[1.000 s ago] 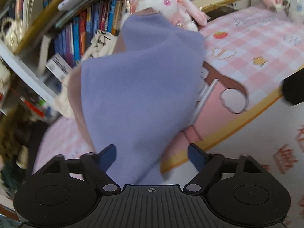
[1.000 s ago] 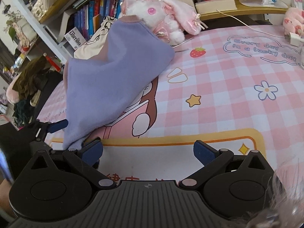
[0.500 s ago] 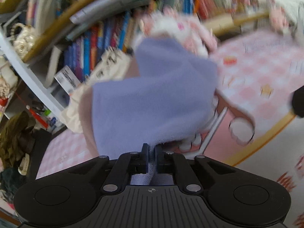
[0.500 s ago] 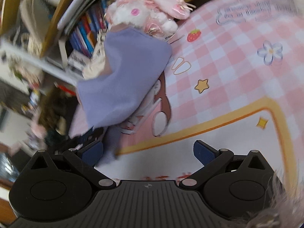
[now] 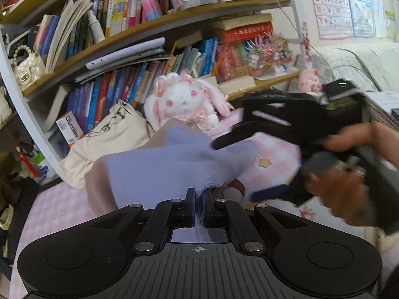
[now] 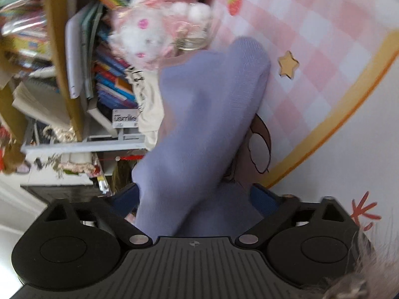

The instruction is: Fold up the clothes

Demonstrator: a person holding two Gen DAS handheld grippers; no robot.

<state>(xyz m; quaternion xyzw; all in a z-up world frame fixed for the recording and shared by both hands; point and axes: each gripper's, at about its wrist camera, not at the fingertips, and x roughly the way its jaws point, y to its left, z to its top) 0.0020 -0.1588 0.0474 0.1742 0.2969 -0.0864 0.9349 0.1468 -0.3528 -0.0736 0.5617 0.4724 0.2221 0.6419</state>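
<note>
Since the earlier frame the left gripper [image 5: 198, 208] has gone from spread fingers to a tight pinch on an edge of the lilac garment [image 5: 172, 172], and it has lifted that edge so the cloth now rises off the pink checked bed cover [image 6: 324, 39] toward the camera. Meanwhile the right gripper [image 6: 194, 196] has rolled over onto its side and come in close: its blue-padded fingers [image 6: 264, 198] sit either side of another part of the same garment and are closing, with the cloth between them but, as far as the right wrist view shows, not yet pressed. Seen from the left wrist, that gripper and the hand [image 5: 349, 174] holding it are blurred, just to the right of the raised cloth. Behind, a white plush rabbit [image 5: 184, 102] leans against the bookshelf [image 5: 149, 32], touching or just beside the garment's far end — too blurred to say which. My reading: 1 corner is secured and the 2nd grasp is about to land, so the garment could next be lifted and spread flat — folding proper has not started.
</note>
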